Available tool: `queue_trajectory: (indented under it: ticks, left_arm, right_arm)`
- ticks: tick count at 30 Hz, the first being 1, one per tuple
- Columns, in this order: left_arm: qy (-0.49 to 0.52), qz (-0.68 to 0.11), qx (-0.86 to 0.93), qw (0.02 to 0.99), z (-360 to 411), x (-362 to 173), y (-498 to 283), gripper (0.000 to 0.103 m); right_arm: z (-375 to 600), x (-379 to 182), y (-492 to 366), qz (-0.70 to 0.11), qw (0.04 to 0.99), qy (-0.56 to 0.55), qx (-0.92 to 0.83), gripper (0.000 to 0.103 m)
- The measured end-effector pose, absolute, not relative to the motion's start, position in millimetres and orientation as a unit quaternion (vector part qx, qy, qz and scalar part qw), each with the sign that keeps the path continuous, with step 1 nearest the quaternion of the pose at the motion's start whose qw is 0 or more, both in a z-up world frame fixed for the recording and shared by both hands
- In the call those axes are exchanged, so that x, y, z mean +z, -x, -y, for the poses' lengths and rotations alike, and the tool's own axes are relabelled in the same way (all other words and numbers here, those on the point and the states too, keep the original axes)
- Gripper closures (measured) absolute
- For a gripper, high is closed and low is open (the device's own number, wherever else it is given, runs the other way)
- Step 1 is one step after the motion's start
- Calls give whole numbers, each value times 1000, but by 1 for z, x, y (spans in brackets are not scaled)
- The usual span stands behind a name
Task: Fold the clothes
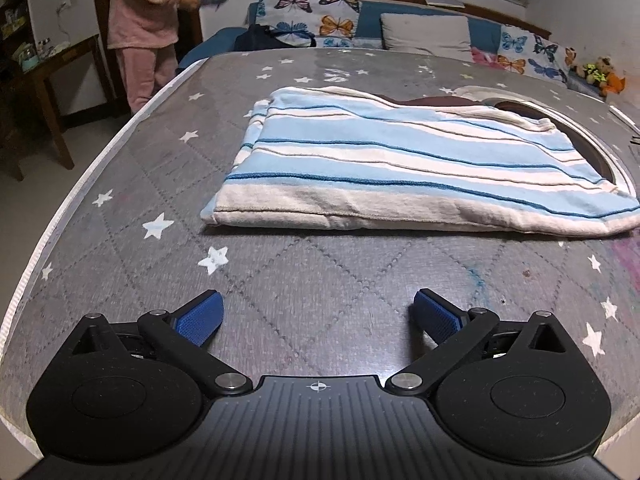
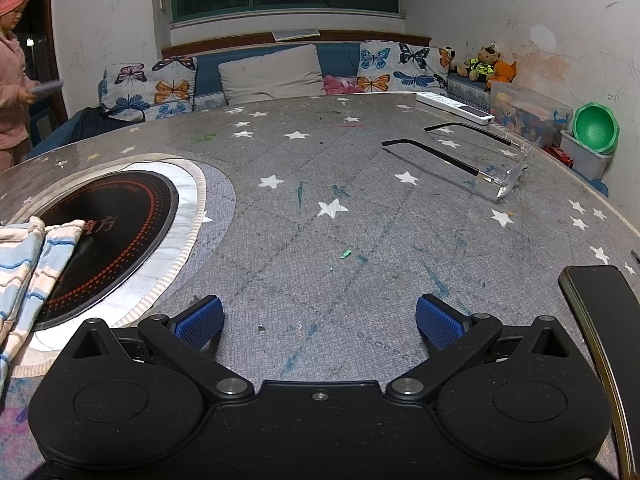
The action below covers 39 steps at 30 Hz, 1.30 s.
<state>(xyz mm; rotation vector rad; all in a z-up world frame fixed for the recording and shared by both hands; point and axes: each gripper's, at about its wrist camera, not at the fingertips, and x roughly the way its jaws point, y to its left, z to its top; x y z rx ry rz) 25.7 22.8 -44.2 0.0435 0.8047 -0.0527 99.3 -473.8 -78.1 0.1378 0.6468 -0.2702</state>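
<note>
Left claw (image 1: 318, 316): nearest the lens at 6 o'clock, jaws spread wide, nothing between the blue pads (image 1: 202, 318); it hangs over bare counter (image 1: 120, 184), short of the cloth.
Right claw (image 2: 320, 318): also wide open and empty, over bare counter, with the cloth at its 9 o'clock.
Striped garment (image 1: 400, 168): folded into a flat blue-and-white packet at 12 o'clock from the left claw, its far right corner lying over the round black hob (image 2: 116, 236).
Fold state: it looks largely done; one more halving may remain.
Doing it well: I would pinch the near hem at both corners, lift low, carry it evenly to the far edge, then release together.
Glasses (image 2: 476, 160): at 2 o'clock from the right claw, well apart.
Phone (image 2: 600, 312): at 3 o'clock, close by; keep the swing away from it.
</note>
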Motion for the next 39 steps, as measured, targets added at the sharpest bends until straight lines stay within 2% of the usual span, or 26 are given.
queue_trajectory:
  ticks: [9,39]
  left_arm:
    - [-25,-397,-53,916,-38,-34,-27,1]
    - [15,-381,15,924,-76,-5,-36,1]
  right_arm:
    - [475,-79,-99,-317,937,-67,-133,0]
    - [470,-76,-100,-320,934,-67,-147,0]
